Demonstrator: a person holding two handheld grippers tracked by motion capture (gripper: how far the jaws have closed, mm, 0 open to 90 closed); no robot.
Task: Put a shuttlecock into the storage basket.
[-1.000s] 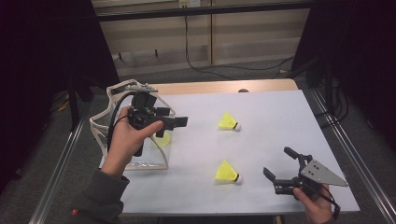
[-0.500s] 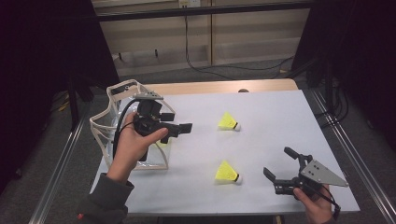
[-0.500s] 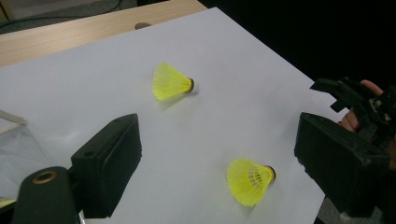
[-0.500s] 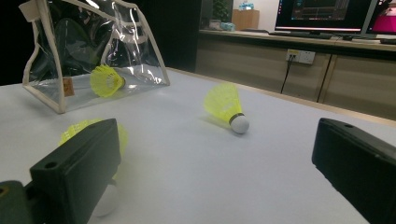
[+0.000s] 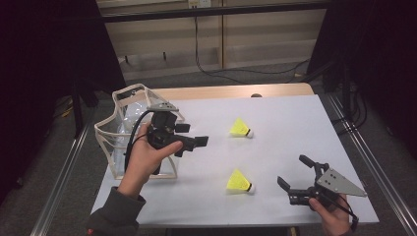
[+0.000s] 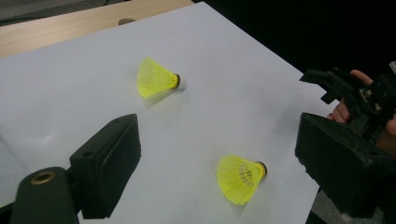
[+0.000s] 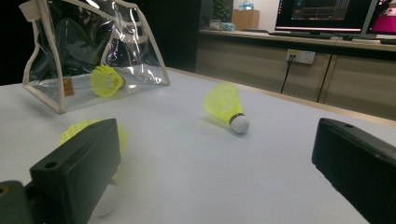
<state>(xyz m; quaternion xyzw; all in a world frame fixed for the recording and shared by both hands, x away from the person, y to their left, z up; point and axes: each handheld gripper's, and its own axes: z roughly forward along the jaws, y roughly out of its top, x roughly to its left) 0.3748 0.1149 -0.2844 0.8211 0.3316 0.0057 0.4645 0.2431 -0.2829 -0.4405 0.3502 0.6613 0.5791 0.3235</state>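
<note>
Two yellow shuttlecocks lie on the white table top: a far one [image 5: 241, 129] [image 6: 156, 78] [image 7: 224, 105] and a near one [image 5: 239, 182] [image 6: 238, 178]. A third yellow shuttlecock [image 7: 106, 80] lies inside the clear bag [image 5: 123, 142] [image 7: 93, 42] at the table's left. My left gripper [image 5: 193, 135] [image 6: 223, 135] hovers just right of the bag, open and empty, pointing at the two loose shuttlecocks. My right gripper [image 5: 292, 170] [image 7: 218, 140] rests low at the front right, open and empty; the near shuttlecock [image 7: 77, 128] is partly hidden behind its left jaw.
The white sheet [image 5: 295, 128] covers a wooden table whose bare strip [image 5: 221, 92] shows at the back. Metal rails [image 5: 64, 182] run along both sides. Cables [image 5: 216, 69] lie on the floor beyond the table. A dark curtain hangs at the left.
My left gripper has drifted a little to the right and nearer, away from the bag's mouth. The right gripper and both loose shuttlecocks have kept still.
</note>
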